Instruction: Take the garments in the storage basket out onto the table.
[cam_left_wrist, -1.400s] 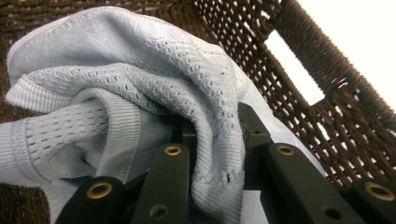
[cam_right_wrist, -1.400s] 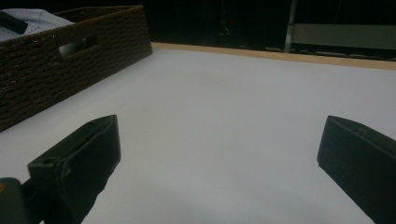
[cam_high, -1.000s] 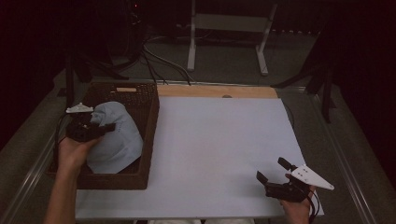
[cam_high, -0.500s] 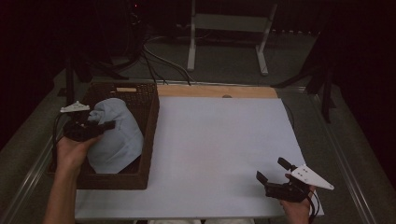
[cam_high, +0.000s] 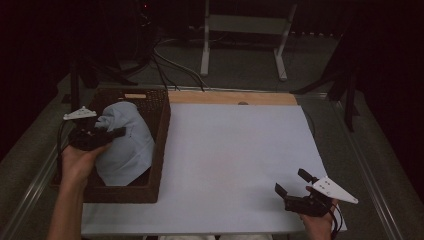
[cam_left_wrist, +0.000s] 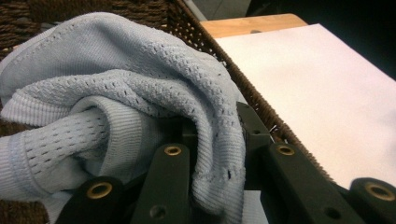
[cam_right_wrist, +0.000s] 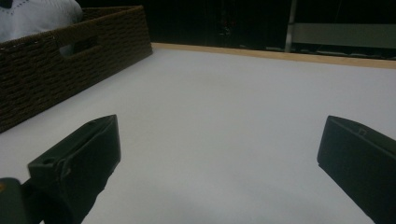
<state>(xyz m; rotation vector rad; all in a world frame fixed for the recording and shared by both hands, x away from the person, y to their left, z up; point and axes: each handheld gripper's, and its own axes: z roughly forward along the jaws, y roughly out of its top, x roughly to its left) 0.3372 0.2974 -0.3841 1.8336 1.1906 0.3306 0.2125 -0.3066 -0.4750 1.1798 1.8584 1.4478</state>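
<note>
A pale blue knitted garment (cam_high: 125, 145) lies bunched in the dark wicker basket (cam_high: 159, 150) at the table's left. My left gripper (cam_high: 116, 133) is shut on a fold of that garment (cam_left_wrist: 154, 107), lifting it a little above the basket; in the left gripper view the cloth drapes over the jaws. My right gripper (cam_high: 292, 182) rests near the front right corner of the white table top (cam_high: 235, 155), jaws wide open with nothing between them (cam_right_wrist: 219, 154).
The basket (cam_right_wrist: 51, 60) stands along the left edge of the white surface. A wooden strip (cam_high: 232, 97) runs along the far edge. Beyond the table are cables and a metal stand (cam_high: 242, 45) on the grey floor.
The left gripper has drifted slightly toward me and to the left with the garment, pulling the cloth up. The right gripper has stayed put.
</note>
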